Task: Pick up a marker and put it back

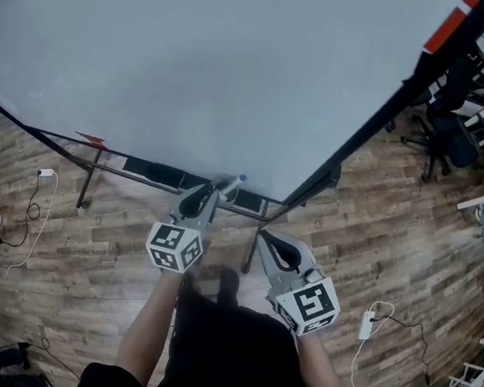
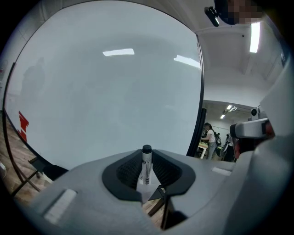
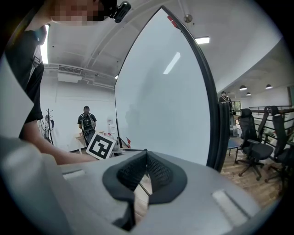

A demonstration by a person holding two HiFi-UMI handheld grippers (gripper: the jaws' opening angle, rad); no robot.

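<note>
A white marker with a black cap stands upright between the pads of my left gripper, which is shut on it. In the head view the marker sticks out of the left gripper towards the lower edge of the large whiteboard, just above its dark tray. My right gripper hangs lower and to the right, near the board's corner. Its jaws meet at the tip with nothing between them. The whiteboard fills the left gripper view.
The whiteboard stands on a black metal frame over a wooden floor. Office chairs and a desk are at the right. Power strips with cables lie on the floor at left and right. A person stands far off.
</note>
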